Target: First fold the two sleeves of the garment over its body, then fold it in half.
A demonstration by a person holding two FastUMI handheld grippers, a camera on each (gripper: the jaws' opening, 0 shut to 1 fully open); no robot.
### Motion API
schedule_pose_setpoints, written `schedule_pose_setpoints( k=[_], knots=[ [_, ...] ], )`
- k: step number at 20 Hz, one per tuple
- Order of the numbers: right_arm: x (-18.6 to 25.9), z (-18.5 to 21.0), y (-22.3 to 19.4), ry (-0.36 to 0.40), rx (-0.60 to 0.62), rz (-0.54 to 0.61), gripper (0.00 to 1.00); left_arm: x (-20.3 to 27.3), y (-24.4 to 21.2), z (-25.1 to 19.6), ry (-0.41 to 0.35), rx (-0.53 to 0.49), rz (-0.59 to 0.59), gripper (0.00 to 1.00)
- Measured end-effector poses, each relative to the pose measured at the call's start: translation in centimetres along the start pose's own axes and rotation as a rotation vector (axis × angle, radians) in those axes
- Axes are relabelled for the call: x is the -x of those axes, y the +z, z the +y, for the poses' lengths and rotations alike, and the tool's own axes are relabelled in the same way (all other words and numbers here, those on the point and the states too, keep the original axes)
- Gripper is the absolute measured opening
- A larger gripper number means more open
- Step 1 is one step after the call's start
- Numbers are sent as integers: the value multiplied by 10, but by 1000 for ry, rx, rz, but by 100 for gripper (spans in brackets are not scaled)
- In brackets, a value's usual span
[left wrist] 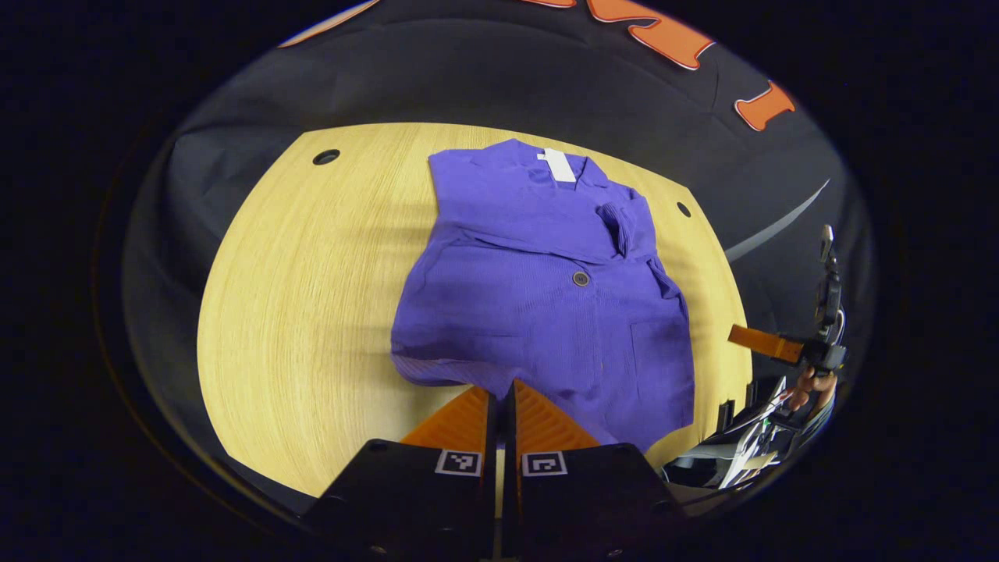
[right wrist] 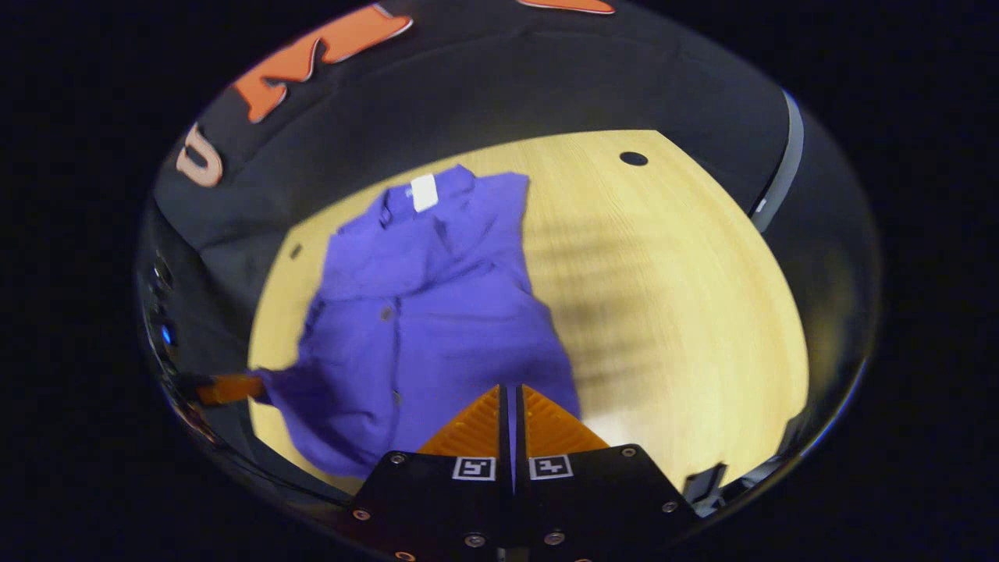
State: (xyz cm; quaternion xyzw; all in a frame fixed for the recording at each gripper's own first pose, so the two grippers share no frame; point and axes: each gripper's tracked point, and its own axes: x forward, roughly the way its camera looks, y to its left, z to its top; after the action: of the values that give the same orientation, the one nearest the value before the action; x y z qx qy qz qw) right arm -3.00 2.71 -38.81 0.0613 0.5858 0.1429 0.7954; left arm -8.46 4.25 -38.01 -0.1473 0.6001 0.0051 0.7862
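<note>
The purple shirt lies flat on the wooden table, sleeves folded in, white neck label unreadable. Left gripper and right gripper — fingers pressed together, pinching its hem.

A light wooden table (round holes near its far corners) is seen, and a purple garment is laid flat on it, sleeves folded inward.

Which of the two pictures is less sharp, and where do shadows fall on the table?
Left gripper view: the purple garment and its button look crisp, with faint striped shadows on the wooden table. Right gripper view: garment and table grain are smeared by motion blur, with darker streaked shadows beside the garment.
</note>
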Motion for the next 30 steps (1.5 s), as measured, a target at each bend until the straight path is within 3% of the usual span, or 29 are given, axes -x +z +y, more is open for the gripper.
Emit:
schedule_pose_setpoints(
  k=[4, 7, 10, 14, 17, 18, 24, 30],
  knots=[
    [-26, -10, -77, -20, -43, 223, 4, -1, -7, 17, 26, 25, 20, 5],
    [-34, -24, -90, -81, -43, 282, 14, 0, -6, 21, 38, 23, 21, 5],
    [-39, -19, -103, -66, -55, 340, 29, 0, -8, 20, 42, 27, 25, 5],
    [-47, -25, -106, -108, -33, 354, 36, -2, -9, 22, 51, 30, 28, 5],
    [-49, -27, -99, -122, -45, 348, 29, -2, -12, 22, 51, 36, 31, 5],
    [-53, -24, -96, -121, -57, 327, 2, -2, -13, 23, 48, 38, 29, 5],
    [-45, -10, -89, -30, -105, 312, 3, -4, -12, 26, 45, 35, 30, 5],
    [-13, 17, -20, 106, -195, 171, 2, 3, -5, 22, 32, 24, 12, 5]
  ],
)
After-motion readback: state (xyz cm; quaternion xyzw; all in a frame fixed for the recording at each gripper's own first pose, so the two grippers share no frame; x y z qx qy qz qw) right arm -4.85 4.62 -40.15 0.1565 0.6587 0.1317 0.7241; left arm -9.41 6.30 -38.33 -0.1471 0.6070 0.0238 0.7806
